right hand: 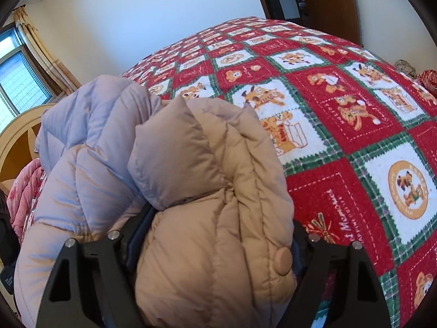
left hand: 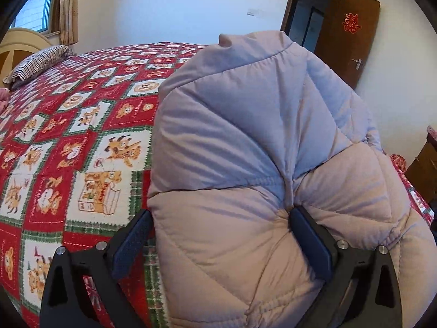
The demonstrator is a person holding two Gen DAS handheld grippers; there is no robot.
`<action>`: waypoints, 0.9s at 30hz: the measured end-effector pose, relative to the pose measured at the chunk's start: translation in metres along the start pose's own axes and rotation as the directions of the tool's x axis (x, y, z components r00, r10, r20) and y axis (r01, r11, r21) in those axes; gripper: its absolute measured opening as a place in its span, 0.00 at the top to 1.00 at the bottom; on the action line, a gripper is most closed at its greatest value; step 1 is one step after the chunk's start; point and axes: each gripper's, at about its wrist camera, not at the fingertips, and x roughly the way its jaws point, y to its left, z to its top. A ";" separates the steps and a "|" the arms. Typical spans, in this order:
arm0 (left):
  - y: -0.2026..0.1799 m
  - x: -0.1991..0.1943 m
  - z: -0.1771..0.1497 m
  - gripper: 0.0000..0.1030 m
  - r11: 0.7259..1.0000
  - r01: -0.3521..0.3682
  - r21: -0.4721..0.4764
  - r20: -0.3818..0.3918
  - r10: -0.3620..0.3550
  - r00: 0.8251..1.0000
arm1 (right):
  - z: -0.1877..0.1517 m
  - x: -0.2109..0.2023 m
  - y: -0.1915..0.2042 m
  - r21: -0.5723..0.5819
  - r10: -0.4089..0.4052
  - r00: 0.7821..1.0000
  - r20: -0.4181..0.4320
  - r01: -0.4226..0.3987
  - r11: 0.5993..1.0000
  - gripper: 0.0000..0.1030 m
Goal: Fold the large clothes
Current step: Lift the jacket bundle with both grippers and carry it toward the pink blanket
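Note:
A puffy beige quilted down jacket (left hand: 259, 150) is bunched over the bed. My left gripper (left hand: 218, 240) is shut on a thick fold of it; the dark fingers (left hand: 311, 243) press into the padding on both sides. In the right wrist view the same jacket (right hand: 196, 191) fills the lower left, with a round snap button (right hand: 282, 261) near the right finger. My right gripper (right hand: 215, 248) is shut on a bulky fold of the jacket, and its fingertips are mostly buried in the fabric.
The bed has a red, white and green bear-patterned cover (left hand: 76, 136), also seen in the right wrist view (right hand: 341, 109). A striped pillow (left hand: 38, 65) and cream headboard (right hand: 19, 136) lie at its head. A pink quilt (right hand: 24, 196) is beside it. A brown door (left hand: 347, 35) stands open.

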 end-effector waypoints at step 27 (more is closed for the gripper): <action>-0.018 -0.221 -0.005 0.73 0.958 -0.117 0.263 0.349 0.018 0.937 | -0.040 -0.109 0.088 -0.088 0.291 0.927 0.238 -0.277 0.957 0.79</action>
